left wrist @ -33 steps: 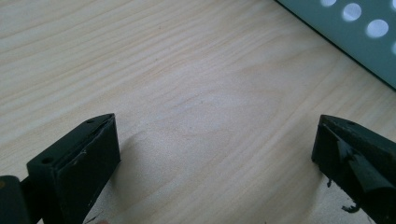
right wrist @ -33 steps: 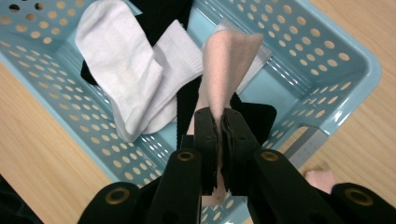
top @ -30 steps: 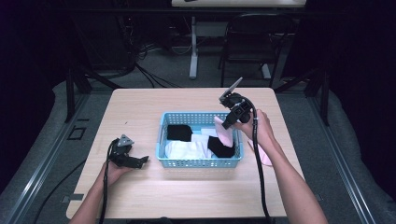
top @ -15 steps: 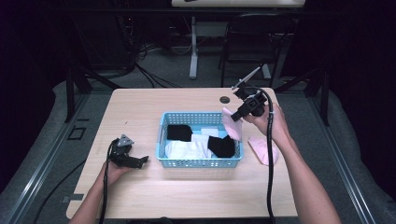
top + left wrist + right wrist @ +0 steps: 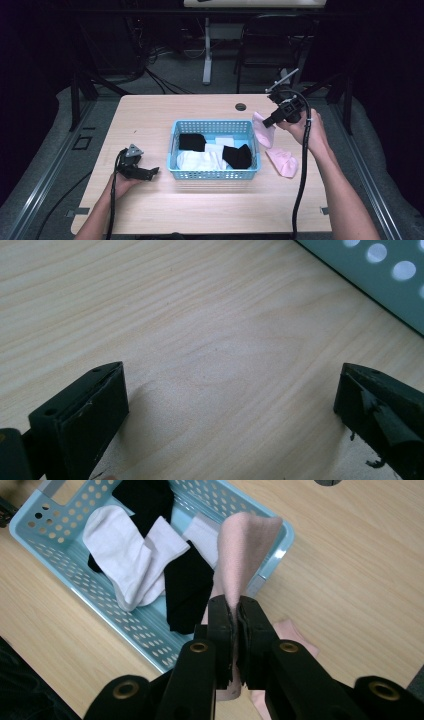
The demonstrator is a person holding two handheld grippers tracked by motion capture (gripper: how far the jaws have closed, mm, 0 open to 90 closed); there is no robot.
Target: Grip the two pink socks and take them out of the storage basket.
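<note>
A pale wooden table (image 5: pixel 210 200) with fine lines in its grain holds a light blue plastic basket (image 5: pixel 214 174) near the middle. The basket is a box shape with rounded corners, and its walls and floor are full of little round holes.

Inside the basket lie soft socks. A white sock (image 5: pixel 125 555) is folded and ribbed, a black sock (image 5: pixel 187 587) lies next to it toward 3 o'clock, and another black sock (image 5: pixel 145 497) sits at the 11 o'clock corner in the high view. A small white piece (image 5: pixel 225 141) lies toward 12 o'clock; it may be one more sock, but it is hard to tell.

The right gripper (image 5: pixel 270 120) is up above the table, just off the basket's 2 o'clock corner. Its two black jaws are pinched tight on a pink sock (image 5: pixel 240 555). The sock looks fuzzy and hangs down from the jaws in a long folded strip, by the basket's rim.

A second pink sock (image 5: pixel 282 162) lies flat on the table at about 3 o'clock from the basket, near it but not touching.

The left gripper (image 5: pixel 152 171) sits low on the table at about 9 o'clock from the basket. Its blocky black jaws are spread wide apart with only bare wood between them. A corner of the basket wall shows just past them.
</note>
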